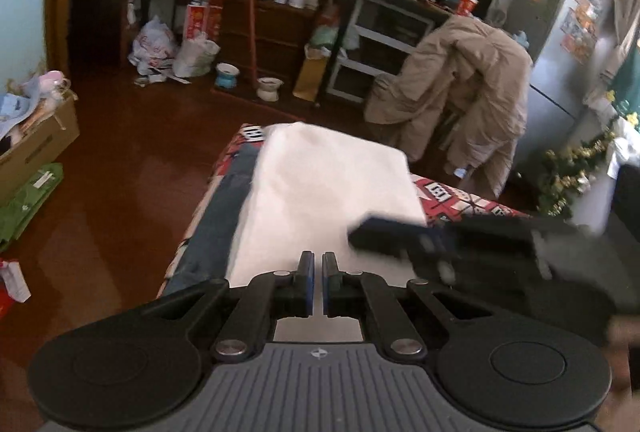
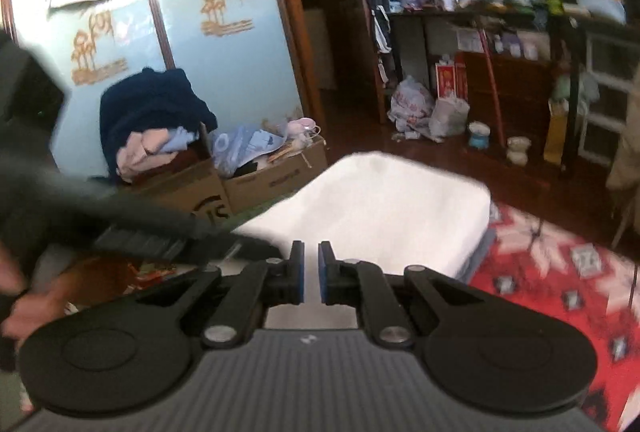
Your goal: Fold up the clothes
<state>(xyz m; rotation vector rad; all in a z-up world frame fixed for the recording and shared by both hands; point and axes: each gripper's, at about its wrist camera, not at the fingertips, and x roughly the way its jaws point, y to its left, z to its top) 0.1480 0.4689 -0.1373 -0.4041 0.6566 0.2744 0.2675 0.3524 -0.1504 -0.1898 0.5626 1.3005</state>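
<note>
Hovering over folded white cloth (image 1: 328, 184) on patterned red cover (image 1: 460, 196), both grippers empty.
L gripper (image 1: 318, 260) & R gripper (image 2: 311, 252): jaws nearly together, narrow gap, nothing pinched; cloth lies ahead of the tips, atop dark garment (image 1: 224, 200).

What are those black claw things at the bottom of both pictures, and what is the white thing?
Each is a two-finger grabbing tool that a person holds, one in each hand. A camera on each tool looks along its fingers. One picture comes from the left tool, the other from the right tool. Each also shows the other tool as a dark blur at the side. The folded white cloth lies on a darker grey-blue garment, over a red patterned cover. Both tools are nearly shut, with nothing between their fingers.
</note>
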